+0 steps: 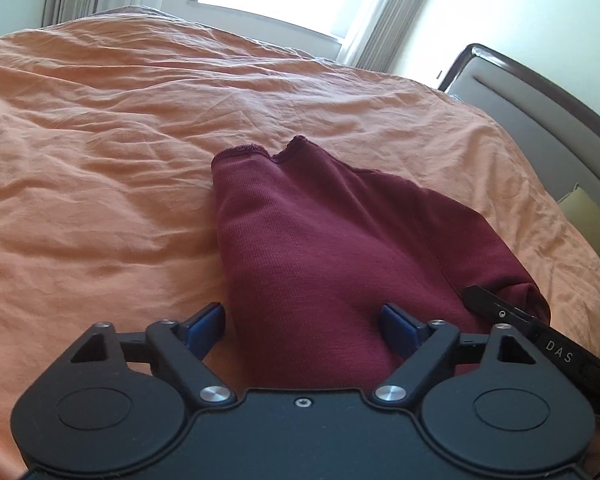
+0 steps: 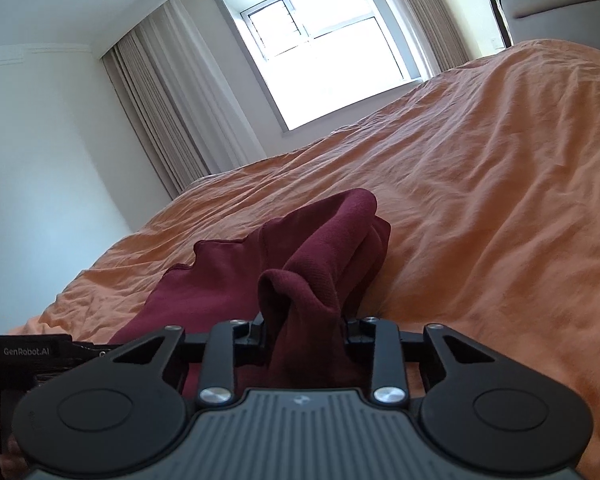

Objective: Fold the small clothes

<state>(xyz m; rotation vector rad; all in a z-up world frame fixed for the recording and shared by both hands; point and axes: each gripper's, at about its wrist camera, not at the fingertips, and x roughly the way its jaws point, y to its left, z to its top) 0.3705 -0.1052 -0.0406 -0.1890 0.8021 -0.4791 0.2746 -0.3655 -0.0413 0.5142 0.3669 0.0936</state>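
A maroon knit garment (image 1: 308, 240) lies on the orange bed cover (image 1: 100, 140), its hemmed end pointing away from me. My left gripper (image 1: 304, 328) stands open over the near part of it. The blue pads (image 1: 208, 326) sit wide apart, with cloth between them and no squeeze on it. In the right wrist view the garment (image 2: 204, 300) is bunched into a raised fold. My right gripper (image 2: 304, 330) is shut on that fold, and cloth fills the narrow gap between its fingers. One black finger of the right gripper (image 1: 500, 312) shows at the garment's right edge.
The wrinkled orange cover (image 2: 480, 200) spreads wide on all sides of the garment. A grey padded headboard (image 1: 540, 112) with a dark frame stands to the right, a yellow-green pillow (image 1: 588, 216) beside it. A bright window (image 2: 324, 52) with curtains lies beyond the bed.
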